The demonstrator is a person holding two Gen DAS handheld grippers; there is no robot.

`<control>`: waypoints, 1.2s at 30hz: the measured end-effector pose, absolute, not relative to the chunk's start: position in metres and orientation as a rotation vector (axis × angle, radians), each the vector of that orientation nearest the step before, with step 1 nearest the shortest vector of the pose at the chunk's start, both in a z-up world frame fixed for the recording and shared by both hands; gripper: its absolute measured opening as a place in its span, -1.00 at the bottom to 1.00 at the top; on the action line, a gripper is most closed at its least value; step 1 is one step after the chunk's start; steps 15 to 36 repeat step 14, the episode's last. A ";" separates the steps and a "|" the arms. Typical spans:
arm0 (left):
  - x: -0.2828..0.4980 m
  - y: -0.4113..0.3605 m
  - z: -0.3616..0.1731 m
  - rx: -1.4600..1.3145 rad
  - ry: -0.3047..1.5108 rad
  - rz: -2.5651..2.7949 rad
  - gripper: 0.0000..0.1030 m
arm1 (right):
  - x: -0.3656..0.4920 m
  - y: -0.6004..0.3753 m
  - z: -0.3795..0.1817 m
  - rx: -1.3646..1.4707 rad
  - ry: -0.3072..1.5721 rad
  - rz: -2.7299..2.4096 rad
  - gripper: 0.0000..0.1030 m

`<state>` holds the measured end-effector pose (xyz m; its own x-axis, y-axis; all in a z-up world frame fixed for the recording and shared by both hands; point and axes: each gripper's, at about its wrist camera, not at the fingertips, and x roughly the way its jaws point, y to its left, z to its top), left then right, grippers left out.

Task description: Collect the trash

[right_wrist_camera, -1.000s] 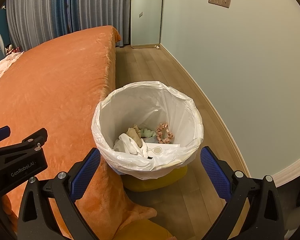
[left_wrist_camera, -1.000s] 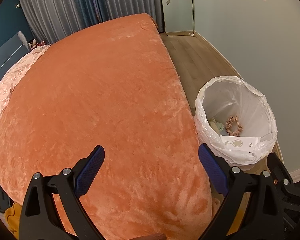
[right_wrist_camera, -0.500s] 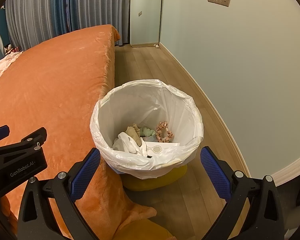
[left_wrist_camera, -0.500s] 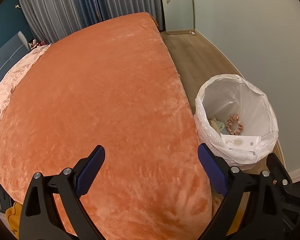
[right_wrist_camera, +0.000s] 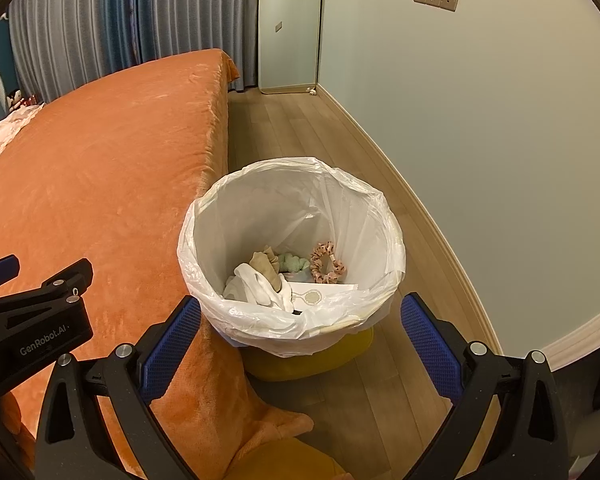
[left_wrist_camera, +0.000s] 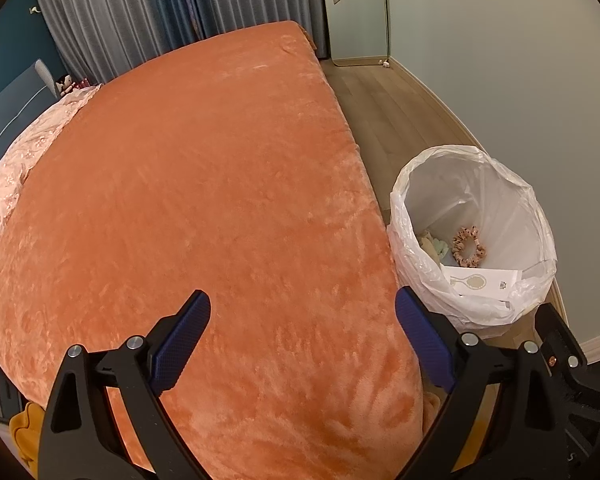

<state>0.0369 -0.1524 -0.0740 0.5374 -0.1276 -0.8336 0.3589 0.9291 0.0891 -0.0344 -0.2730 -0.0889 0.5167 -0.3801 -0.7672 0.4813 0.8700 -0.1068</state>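
Orange plush blanket (left_wrist_camera: 204,208) fills most of the left wrist view, its right edge curving down from the upper centre to the lower right, where it drops to the wooden floor (left_wrist_camera: 384,108). The left gripper (left_wrist_camera: 302,344) hangs over the blanket's lower part, jaws spread wide with nothing between them. Just right of the blanket's edge, at the right of the frame, stands the trash bin (left_wrist_camera: 536,216), lined with a white bag folded over its rim.

In the right wrist view the right gripper (right_wrist_camera: 300,344) is likewise released and empty, its blue pads (right_wrist_camera: 168,344) flanking the bin's near rim (right_wrist_camera: 268,324) at lower centre. Inside the bin lie a pink scrunchie (right_wrist_camera: 327,268), a white cloth (right_wrist_camera: 260,288), a tan crumpled piece (right_wrist_camera: 266,264), a pale green piece (right_wrist_camera: 294,262) and a white card (right_wrist_camera: 320,292). The bin's left side touches the hanging blanket; on its right a strip of bare floor runs to the baseboard (right_wrist_camera: 452,256) and pale wall (right_wrist_camera: 480,120). Beyond the bin, floor stays open up to a mirror (right_wrist_camera: 288,28) and grey curtains (right_wrist_camera: 100,16) at the top. A yellow object (right_wrist_camera: 320,356) sits under the bin's near side.
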 end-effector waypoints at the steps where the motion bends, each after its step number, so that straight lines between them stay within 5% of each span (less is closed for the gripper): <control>1: 0.037 -0.152 -0.074 0.263 0.964 -0.294 0.73 | -0.035 -0.273 -0.089 0.124 0.888 -0.519 0.87; 36: 0.035 -0.152 -0.072 0.246 0.960 -0.325 0.73 | -0.034 -0.273 -0.089 0.123 0.889 -0.522 0.87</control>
